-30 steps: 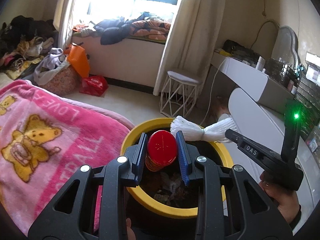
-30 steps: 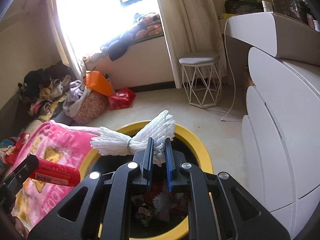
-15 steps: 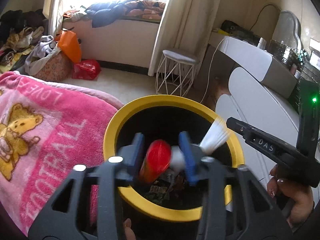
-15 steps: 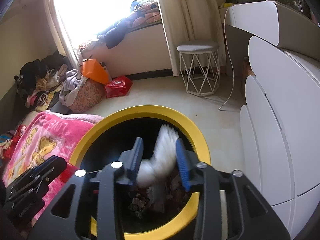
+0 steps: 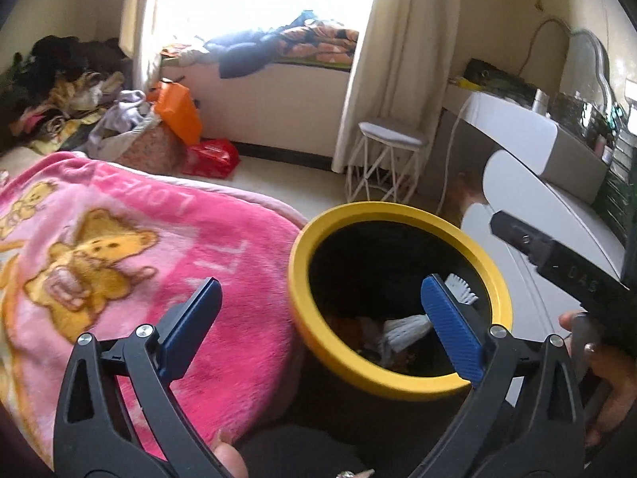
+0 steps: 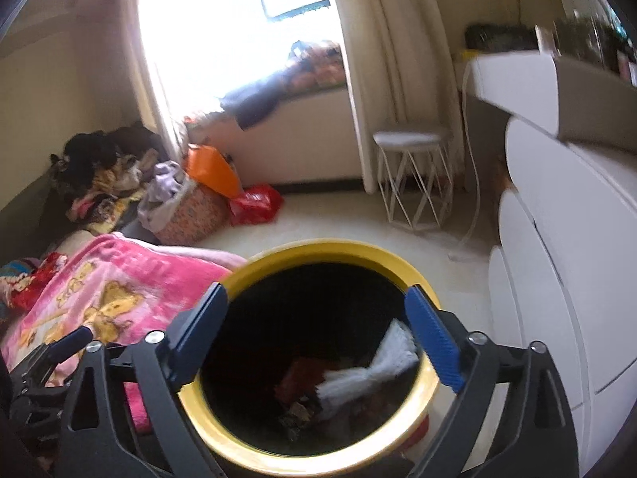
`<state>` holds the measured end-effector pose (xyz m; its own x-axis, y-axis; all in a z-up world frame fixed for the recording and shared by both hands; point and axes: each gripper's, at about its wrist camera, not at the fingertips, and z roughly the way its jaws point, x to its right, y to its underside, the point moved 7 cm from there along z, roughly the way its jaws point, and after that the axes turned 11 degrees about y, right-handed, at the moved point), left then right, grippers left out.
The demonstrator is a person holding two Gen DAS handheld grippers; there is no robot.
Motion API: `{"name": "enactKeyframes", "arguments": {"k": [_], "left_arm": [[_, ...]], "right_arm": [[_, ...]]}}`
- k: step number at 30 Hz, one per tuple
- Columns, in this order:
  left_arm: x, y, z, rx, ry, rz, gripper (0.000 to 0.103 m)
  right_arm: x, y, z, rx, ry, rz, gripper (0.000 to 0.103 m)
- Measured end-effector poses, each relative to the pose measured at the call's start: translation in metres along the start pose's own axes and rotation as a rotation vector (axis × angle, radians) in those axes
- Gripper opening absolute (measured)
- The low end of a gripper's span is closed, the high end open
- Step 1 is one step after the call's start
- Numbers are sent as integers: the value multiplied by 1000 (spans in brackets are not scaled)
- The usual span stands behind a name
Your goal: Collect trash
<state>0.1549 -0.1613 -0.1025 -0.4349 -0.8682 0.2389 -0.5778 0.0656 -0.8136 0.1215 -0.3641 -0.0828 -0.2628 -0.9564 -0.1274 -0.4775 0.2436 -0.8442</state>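
A black trash bin with a yellow rim (image 5: pixel 398 215) (image 6: pixel 330 247) stands beside the bed. A white foam net wrap (image 5: pixel 406 328) (image 6: pixel 370 370) lies inside it on other trash, with something red (image 6: pixel 302 374) beside it. My left gripper (image 5: pixel 318 314) is open and empty, above the bin's left rim and the blanket edge. My right gripper (image 6: pixel 318 326) is open and empty, straight above the bin mouth. The right gripper's body also shows at the right of the left wrist view (image 5: pixel 557 263).
A pink bear blanket (image 5: pixel 119 259) (image 6: pixel 99 298) covers the bed on the left. A white dresser (image 5: pixel 529 199) (image 6: pixel 565 239) stands on the right. A white wire stool (image 5: pixel 386 163), a laundry basket (image 6: pixel 187 215) and a red bag (image 6: pixel 254 203) stand on the floor beyond.
Both grippers have opened wide. The red can has dropped from my left gripper and the white foam wrap from my right gripper, and the wrap now lies in the bin.
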Motion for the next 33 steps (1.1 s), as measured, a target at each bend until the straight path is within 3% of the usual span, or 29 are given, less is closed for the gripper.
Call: {"name": "enactKeyframes", "arguments": {"k": [9,19,33], "left_arm": [[-23,7,-42,86,-95,-15,92],[-40,10,-74,171,-159,-40,92],[-40,11,-86,223,-172,-47,92]], "right_arm": [[-35,2,-43,149,-63,-79,97],[-47,9,-79,295,-27,-131,97],[-53,16,-81,315,2,-154,97]]}}
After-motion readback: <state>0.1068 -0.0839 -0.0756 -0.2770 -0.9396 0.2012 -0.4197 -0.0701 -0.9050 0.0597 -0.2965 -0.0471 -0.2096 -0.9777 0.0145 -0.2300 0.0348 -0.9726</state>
